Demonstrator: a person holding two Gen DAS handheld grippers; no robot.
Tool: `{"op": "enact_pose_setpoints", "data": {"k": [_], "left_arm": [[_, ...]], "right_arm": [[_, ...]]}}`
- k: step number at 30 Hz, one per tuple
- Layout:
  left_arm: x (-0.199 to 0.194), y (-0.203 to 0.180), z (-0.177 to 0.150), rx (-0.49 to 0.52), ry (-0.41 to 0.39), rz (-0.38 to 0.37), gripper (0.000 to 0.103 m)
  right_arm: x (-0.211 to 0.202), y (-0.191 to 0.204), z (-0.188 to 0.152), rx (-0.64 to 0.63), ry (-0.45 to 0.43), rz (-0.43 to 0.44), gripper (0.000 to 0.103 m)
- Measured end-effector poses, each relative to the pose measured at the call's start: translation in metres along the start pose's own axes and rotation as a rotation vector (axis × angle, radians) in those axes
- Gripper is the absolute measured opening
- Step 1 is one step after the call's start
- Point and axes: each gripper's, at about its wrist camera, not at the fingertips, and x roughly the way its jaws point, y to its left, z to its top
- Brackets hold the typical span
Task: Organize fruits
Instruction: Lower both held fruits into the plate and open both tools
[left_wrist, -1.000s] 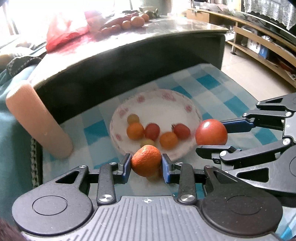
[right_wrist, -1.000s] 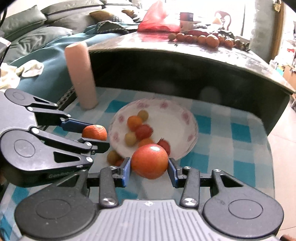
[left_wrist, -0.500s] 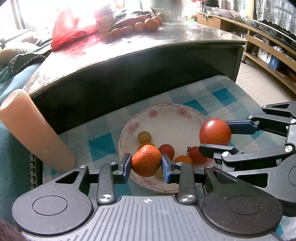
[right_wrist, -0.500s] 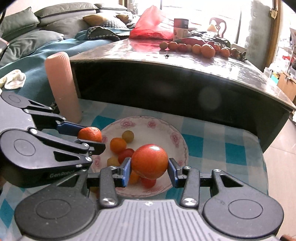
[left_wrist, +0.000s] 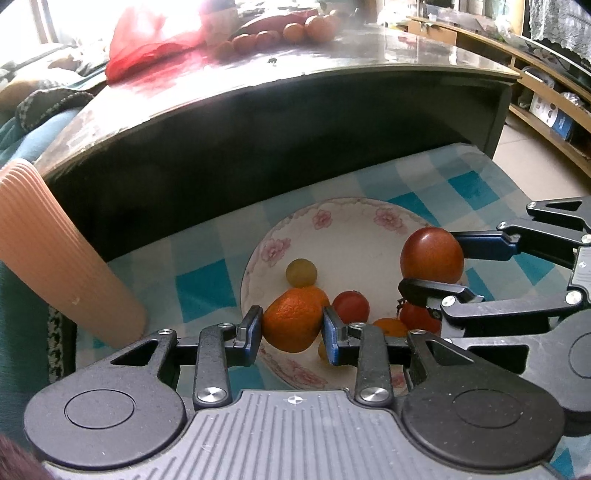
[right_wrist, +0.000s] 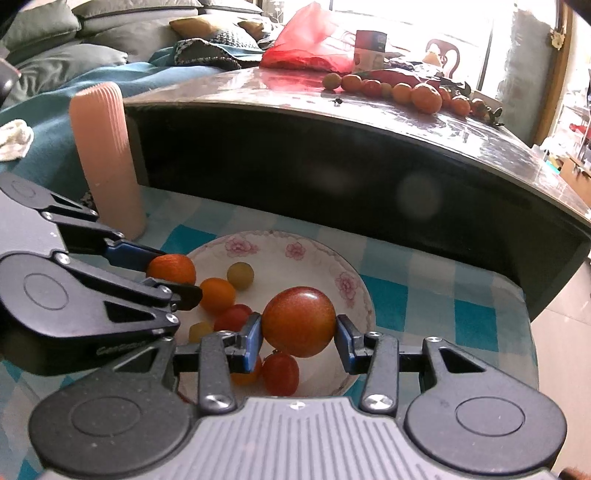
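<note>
Several small fruits already lie in the floral plate (right_wrist: 354, 295) while we hold a mandarin (left_wrist: 293, 319) clamped in our left gripper (left_wrist: 293, 332) and a tomato (right_wrist: 299, 321) clamped in our right gripper (right_wrist: 299, 338) above it, with more fruit (right_wrist: 406, 92) left near the tabletop's far edge.

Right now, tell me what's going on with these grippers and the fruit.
A person is sorting fruit with two handheld grippers. The left gripper is shut on a small orange, the right gripper on a large red tomato. Both hang over the floral plate, which holds several cherry tomatoes. More fruit lies on the dark tabletop beyond.
</note>
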Motion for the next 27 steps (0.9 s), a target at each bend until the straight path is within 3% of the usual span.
{"op": "enact_pose_setpoints", "data": {"k": [27], "left_arm": [[0.015, 0.004, -0.002, -0.009, 0.029, 0.027, 0.044]], "right_arm": [[0.030, -0.002, 0.000, 0.005, 0.037, -0.006, 0.058]]}}
